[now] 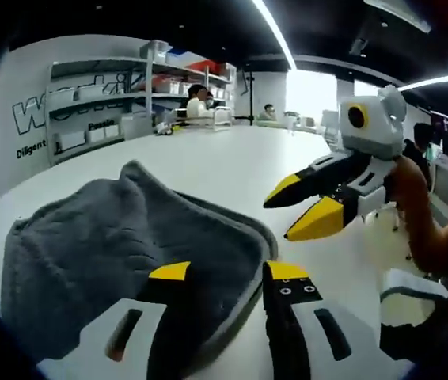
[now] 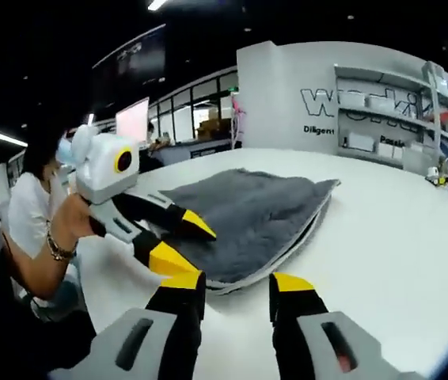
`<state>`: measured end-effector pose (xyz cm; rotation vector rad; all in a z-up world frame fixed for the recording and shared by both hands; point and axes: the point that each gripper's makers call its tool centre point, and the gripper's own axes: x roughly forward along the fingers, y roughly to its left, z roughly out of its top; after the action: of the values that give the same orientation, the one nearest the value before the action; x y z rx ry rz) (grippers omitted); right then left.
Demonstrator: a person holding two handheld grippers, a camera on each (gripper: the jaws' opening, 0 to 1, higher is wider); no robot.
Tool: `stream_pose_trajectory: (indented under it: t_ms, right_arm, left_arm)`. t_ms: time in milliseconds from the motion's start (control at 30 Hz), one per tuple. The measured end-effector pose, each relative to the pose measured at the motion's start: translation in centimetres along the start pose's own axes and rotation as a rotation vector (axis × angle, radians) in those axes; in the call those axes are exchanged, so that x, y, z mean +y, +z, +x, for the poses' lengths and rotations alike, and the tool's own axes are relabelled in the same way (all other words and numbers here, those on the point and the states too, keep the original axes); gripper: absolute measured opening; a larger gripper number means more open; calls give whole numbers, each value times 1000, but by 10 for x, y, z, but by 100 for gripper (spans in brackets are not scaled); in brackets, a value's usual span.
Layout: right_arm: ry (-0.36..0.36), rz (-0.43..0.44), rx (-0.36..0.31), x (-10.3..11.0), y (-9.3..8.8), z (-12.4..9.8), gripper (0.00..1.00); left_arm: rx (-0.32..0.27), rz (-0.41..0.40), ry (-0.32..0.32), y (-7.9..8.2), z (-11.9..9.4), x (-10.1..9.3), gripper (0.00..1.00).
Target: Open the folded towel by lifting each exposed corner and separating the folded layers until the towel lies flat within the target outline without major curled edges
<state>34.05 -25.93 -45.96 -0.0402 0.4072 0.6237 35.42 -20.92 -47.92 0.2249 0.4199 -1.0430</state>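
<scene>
A folded grey towel (image 1: 121, 237) lies on the white table (image 1: 232, 162), its layered edge facing the grippers. My left gripper (image 1: 228, 273) is open, its yellow-tipped jaws standing over the towel's near right edge, which runs between them. In the right gripper view the left gripper (image 2: 183, 241) comes in from the left, held by a hand, jaws apart at the towel (image 2: 248, 210) edge. My right gripper (image 2: 234, 281) is open just short of the towel's near edge, holding nothing. In the left gripper view the right gripper (image 1: 299, 207) hovers above the table to the right of the towel.
The white table top (image 2: 398, 229) stretches wide beyond the towel. Shelves (image 1: 101, 103) with boxes line the far wall. People sit at the table's far side (image 1: 199, 101), and a person (image 2: 30, 214) sits close at the left of the right gripper view.
</scene>
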Motion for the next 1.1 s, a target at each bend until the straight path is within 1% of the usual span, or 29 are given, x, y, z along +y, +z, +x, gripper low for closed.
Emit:
stream_pose_trajectory:
  t_ms: [67,133,200,300,400,467,667,700,867,933,1100]
  right_arm:
    - [4,23,13,-2,-4,4,28]
    - [-20,10,40,-7,-11,6,26]
    - [-27,4,46,-9,-15,9,22]
    - [-5,21,44,-7,-17,11,17]
    - [1,-1,56,-5,-22,13,13]
    - [-2,-8,62,-6,-25,13,10]
    - [-1,-27,71,-8,-30,16,3]
    - [-1,-29,70,-8,-30,17,3]
    - [-8,-59,73,-9,-31,17,0]
    - [-13,-72,77,-9,-32,17,0]
    - [-29,-99,88,-12,-33,15,0]
  left_arm:
    - [-2,-1,-18,0,2,-4,31]
    - [7,4,-33,-2,4,-8,31]
    - [21,15,-40,-5,5,-10,30]
    - [37,28,-23,-8,7,-7,27]
    - [34,17,-20,-8,8,-5,25]
    - [32,14,-13,-8,8,-3,23]
    - [21,3,-2,-7,9,2,10]
    - [16,1,2,-6,10,3,8]
    - [-14,-17,4,0,7,6,3]
    - [-57,-56,1,7,4,8,3]
    - [-137,-110,39,19,-10,24,2]
